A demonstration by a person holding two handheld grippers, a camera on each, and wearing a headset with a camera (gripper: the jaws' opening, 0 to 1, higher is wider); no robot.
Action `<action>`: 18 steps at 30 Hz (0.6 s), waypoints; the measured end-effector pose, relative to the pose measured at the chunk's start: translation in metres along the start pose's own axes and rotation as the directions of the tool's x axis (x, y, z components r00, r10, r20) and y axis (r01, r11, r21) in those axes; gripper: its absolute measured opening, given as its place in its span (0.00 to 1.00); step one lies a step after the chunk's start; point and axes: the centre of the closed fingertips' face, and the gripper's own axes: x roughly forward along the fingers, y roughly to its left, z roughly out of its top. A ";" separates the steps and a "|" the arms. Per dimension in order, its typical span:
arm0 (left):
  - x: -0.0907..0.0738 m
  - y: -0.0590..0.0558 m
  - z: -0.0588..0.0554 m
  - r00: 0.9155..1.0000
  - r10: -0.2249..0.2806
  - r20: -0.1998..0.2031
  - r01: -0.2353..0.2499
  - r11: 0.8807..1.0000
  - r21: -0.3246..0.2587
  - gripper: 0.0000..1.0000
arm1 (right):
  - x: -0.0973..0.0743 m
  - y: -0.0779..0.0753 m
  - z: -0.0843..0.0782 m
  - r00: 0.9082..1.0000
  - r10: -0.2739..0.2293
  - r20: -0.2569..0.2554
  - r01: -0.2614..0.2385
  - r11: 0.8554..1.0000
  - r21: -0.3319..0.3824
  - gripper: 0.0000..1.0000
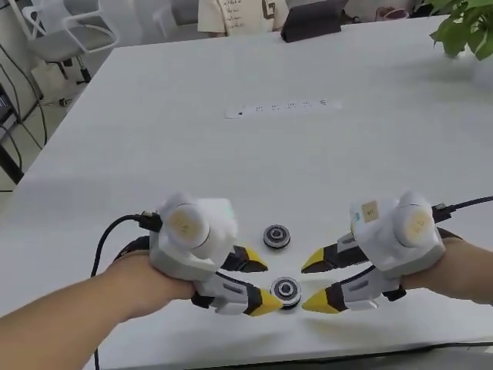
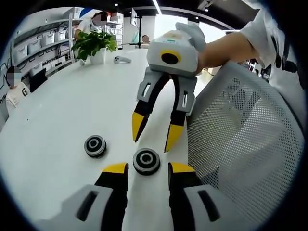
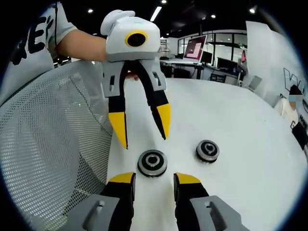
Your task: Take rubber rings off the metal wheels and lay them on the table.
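Note:
Two small metal wheels with black rubber rings lie flat on the white table (image 1: 231, 169). The nearer wheel (image 1: 286, 290) sits between both grippers' yellow tips. My left gripper (image 1: 266, 285) comes at it from the left, open, and the wheel (image 2: 146, 160) lies just ahead of its jaw tips (image 2: 147, 169). Facing it from the other side, my right gripper (image 1: 308, 284) is open too, with the same wheel (image 3: 152, 163) just off its tips (image 3: 155, 179). The second wheel (image 1: 276, 236) (image 2: 95, 146) (image 3: 208, 150) lies a little farther back, untouched.
A white power strip (image 1: 283, 107) lies mid-table. A potted plant (image 1: 466, 31) stands at the far right corner and an office chair (image 1: 65, 31) at the far left. The table's front edge runs just below the grippers, with a mesh chair back (image 2: 240, 144) behind it.

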 end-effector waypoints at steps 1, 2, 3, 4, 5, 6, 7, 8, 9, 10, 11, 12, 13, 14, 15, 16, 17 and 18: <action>0.001 0.000 0.000 1.000 -0.003 -0.002 0.003 1.000 0.002 0.28 | 0.000 0.000 0.000 1.000 0.000 0.000 0.000 1.000 0.000 0.29; 0.004 -0.001 -0.001 1.000 -0.004 -0.007 0.004 1.000 0.004 0.27 | 0.000 0.000 -0.001 1.000 0.001 -0.001 -0.001 1.000 0.002 0.29; 0.005 -0.001 -0.002 1.000 -0.004 -0.011 0.004 1.000 0.006 0.25 | 0.000 0.000 -0.001 1.000 0.001 0.000 -0.001 1.000 0.002 0.29; 0.006 -0.002 -0.002 1.000 -0.007 -0.014 0.007 1.000 0.008 0.24 | 0.000 0.000 -0.001 1.000 0.000 0.000 0.000 1.000 0.003 0.29; 0.008 -0.002 -0.002 1.000 -0.010 -0.015 0.010 1.000 0.009 0.24 | 0.000 0.000 -0.001 1.000 0.001 0.000 -0.001 1.000 0.005 0.29; 0.009 -0.003 -0.002 1.000 -0.012 -0.015 0.012 1.000 0.008 0.23 | 0.000 0.001 -0.001 1.000 0.002 0.001 -0.002 1.000 0.006 0.29; 0.009 -0.003 -0.002 1.000 -0.013 -0.014 0.013 1.000 0.007 0.22 | 0.000 0.001 -0.001 1.000 0.002 0.001 -0.002 1.000 0.006 0.29; 0.012 -0.003 -0.002 1.000 -0.016 -0.015 0.016 1.000 0.004 0.22 | 0.001 0.001 -0.002 1.000 0.003 0.001 -0.003 1.000 0.006 0.29; 0.013 -0.003 -0.002 1.000 -0.016 -0.016 0.016 1.000 0.004 0.21 | 0.001 0.001 -0.002 1.000 0.004 0.000 -0.004 1.000 0.006 0.29; 0.014 -0.003 -0.002 1.000 -0.015 -0.018 0.015 1.000 0.002 0.20 | 0.002 0.001 -0.002 1.000 0.005 -0.001 -0.005 1.000 0.006 0.29; 0.016 -0.002 -0.002 1.000 -0.011 -0.020 0.011 1.000 0.000 0.20 | 0.002 0.002 -0.002 1.000 0.006 -0.001 -0.006 1.000 0.005 0.29; 0.016 -0.002 -0.002 1.000 -0.009 -0.021 0.009 1.000 -0.003 0.20 | 0.002 0.002 -0.002 1.000 0.006 -0.001 -0.006 1.000 0.006 0.29; 0.018 -0.001 -0.002 1.000 -0.005 -0.021 0.005 1.000 -0.004 0.19 | 0.002 0.002 -0.003 1.000 0.006 -0.002 -0.006 1.000 0.006 0.29; 0.018 0.000 -0.002 1.000 -0.001 -0.024 0.001 1.000 -0.007 0.19 | 0.002 0.002 -0.003 1.000 0.007 -0.001 -0.007 1.000 0.005 0.29; 0.019 0.000 -0.002 1.000 -0.001 -0.024 0.001 1.000 -0.008 0.17 | 0.002 0.002 -0.002 1.000 0.007 -0.001 -0.007 1.000 0.005 0.29; 0.019 -0.001 -0.002 1.000 -0.003 -0.024 0.003 1.000 -0.008 0.16 | 0.003 0.002 -0.002 1.000 0.008 0.000 -0.008 1.000 0.006 0.29; 0.020 -0.002 -0.002 1.000 -0.007 -0.026 0.006 1.000 -0.006 0.15 | 0.003 0.002 -0.003 1.000 0.008 0.000 -0.008 1.000 0.006 0.29; 0.021 -0.002 -0.003 1.000 -0.006 -0.029 0.006 1.000 -0.002 0.15 | 0.003 0.002 -0.003 1.000 0.008 0.000 -0.008 1.000 0.006 0.29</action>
